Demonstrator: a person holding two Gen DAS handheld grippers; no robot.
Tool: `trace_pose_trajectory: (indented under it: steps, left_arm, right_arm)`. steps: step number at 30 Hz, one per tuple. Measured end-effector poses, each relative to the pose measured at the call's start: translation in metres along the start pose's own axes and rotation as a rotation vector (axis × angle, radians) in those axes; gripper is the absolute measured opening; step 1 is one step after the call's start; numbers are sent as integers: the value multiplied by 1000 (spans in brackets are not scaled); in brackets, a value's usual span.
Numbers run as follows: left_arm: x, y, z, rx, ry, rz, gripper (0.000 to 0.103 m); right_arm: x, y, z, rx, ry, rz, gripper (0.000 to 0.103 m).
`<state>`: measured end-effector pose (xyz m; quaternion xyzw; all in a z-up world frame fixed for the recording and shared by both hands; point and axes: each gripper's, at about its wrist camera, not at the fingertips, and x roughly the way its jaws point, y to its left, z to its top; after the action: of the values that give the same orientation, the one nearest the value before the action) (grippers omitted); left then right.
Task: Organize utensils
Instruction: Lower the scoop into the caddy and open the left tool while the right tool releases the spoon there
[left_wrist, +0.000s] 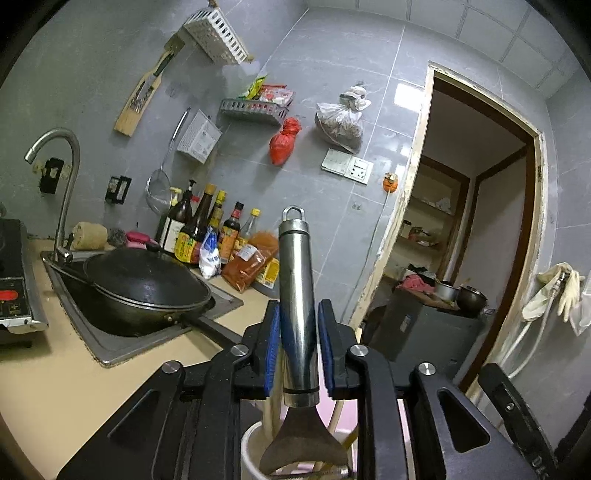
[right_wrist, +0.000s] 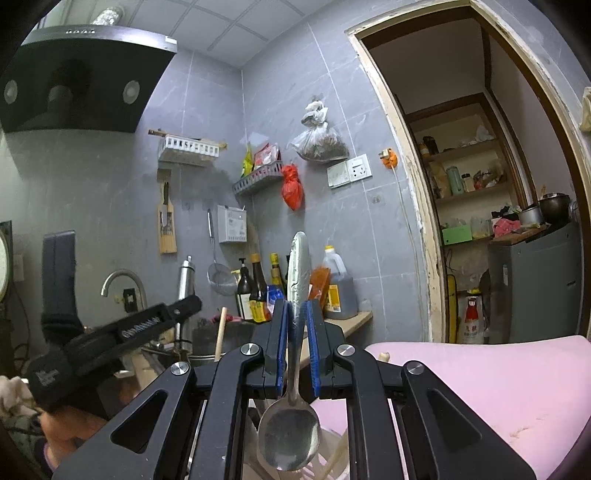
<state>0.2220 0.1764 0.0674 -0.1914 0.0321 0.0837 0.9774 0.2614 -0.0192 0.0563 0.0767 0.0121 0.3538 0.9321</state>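
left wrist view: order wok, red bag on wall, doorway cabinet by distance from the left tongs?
1. Wok, in the sink, left of the left tongs.
2. Red bag, hanging on the back wall, above.
3. Dark cabinet, beyond the doorway, right; close to the bag's range, ranking unsure.

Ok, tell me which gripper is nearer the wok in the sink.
Left. The left gripper, clamped on a spatula, is beside the wok. The right gripper, holding a spoon, sits farther off, beyond the left.

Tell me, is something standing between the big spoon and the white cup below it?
Nothing visible blocks it. The spoon, held by the right gripper, hangs bowl-down just over the white cup. Wooden chopsticks already stand inside, beside the spoon's bowl, not under it.
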Motion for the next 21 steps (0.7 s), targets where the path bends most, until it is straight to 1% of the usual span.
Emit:
trace_pose_trajectory:
  steps: [1, 2, 3, 7, 9, 12, 14, 15, 19, 21]
  left_arm:
    - [-2, 2, 1, -5, 9, -9, 23]
    - [-3, 4, 2, -6, 20, -19, 24]
    - [-4, 5, 3, -2, 26, -26, 24]
    - [-11, 2, 3, 43, 21, -26, 24]
    - [-10, -5, 0, 101, 18, 4, 24]
    - [-9, -9, -5, 133, 7, 23, 24]
    - [-8, -13, -7, 158, -4, 55, 20]
    - [-7, -15, -9, 173, -9, 72, 20]
    - [-2, -18, -10, 189, 10, 87, 19]
    - [-2, -15, -9, 163, 25, 68, 20]
  right_arm:
    - [-1, 0, 0, 1, 2, 1, 13]
    - [-1, 0, 1, 5, 5, 2, 16]
    - [-2, 0, 1, 8, 7, 2, 20]
    - [-5, 3, 3, 4, 15, 0, 20]
    - [-9, 4, 4, -2, 16, -4, 20]
    - [-17, 6, 7, -10, 9, -13, 22]
    - [-22, 6, 8, -15, 4, -22, 22]
    - [-23, 6, 8, -15, 4, -25, 22]
    - [-26, 2, 8, -2, 11, -40, 23]
    - [-28, 1, 8, -1, 14, -47, 27]
